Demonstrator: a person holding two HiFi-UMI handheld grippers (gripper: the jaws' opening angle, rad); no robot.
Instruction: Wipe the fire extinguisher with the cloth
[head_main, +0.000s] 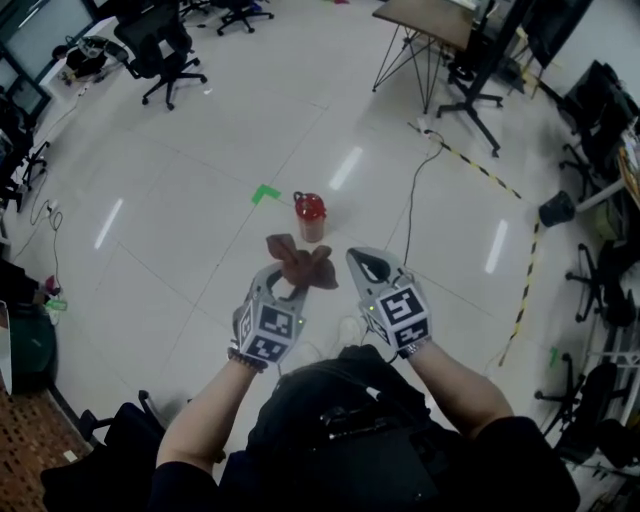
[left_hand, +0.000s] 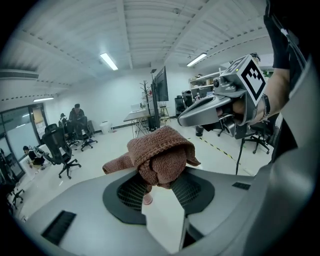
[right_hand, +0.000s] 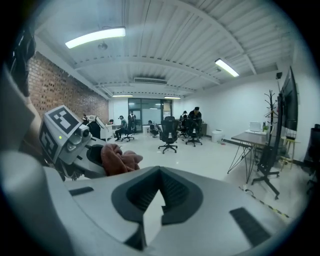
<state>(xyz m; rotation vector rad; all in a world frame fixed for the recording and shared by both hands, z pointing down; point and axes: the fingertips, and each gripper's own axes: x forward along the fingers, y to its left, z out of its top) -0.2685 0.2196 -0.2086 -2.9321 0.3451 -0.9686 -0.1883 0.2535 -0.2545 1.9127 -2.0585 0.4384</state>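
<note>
fire extinguisher, a small red cylinder with a paler lower body, stands upright on the glossy white tiled floor, ahead of both grippers and apart from them. the left gripper clamps a crumpled brown knitted cloth between its jaws; in the left gripper view the cloth bulges out above the ribbed pads. the right gripper, just beside the left one, has its jaws pressed together with nothing between them, as the right gripper view shows. a short strip of green tape lies on the floor just left of the extinguisher. black office chairs stand farther off.
</note>
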